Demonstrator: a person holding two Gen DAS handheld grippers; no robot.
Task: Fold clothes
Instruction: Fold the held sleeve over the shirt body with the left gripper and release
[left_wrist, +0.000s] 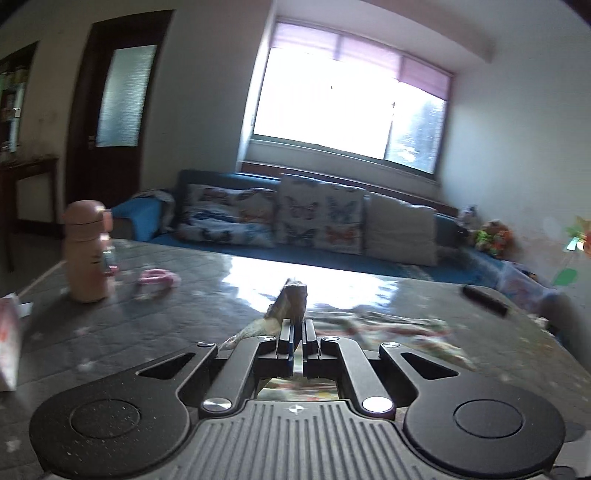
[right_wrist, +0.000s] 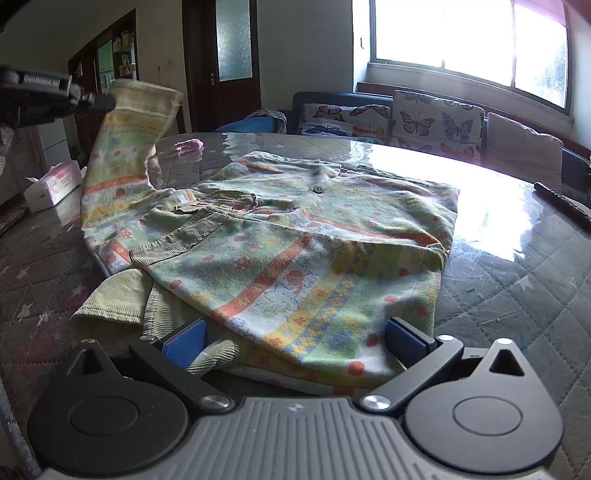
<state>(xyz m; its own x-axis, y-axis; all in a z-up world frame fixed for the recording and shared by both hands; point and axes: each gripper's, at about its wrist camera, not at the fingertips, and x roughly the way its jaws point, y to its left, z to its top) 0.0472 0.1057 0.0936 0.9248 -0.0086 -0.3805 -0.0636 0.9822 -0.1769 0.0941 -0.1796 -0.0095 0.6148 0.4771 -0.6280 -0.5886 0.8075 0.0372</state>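
Sleeve fold in hand: left gripper (left_wrist: 297, 332) is clamped on the sleeve (right_wrist: 125, 147), lifted; right gripper (right_wrist: 295, 341) stands wide open, empty, over the hem. Next, lay the sleeve across the garment (right_wrist: 295, 236).

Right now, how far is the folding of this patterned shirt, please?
Done: one sleeve already lies folded across the shirt on the table. In hand: the left gripper is shut on the cuff of the other sleeve and holds it lifted above the table. Left: laying that sleeve over the body, then folding the body. The right gripper is open at the hem.
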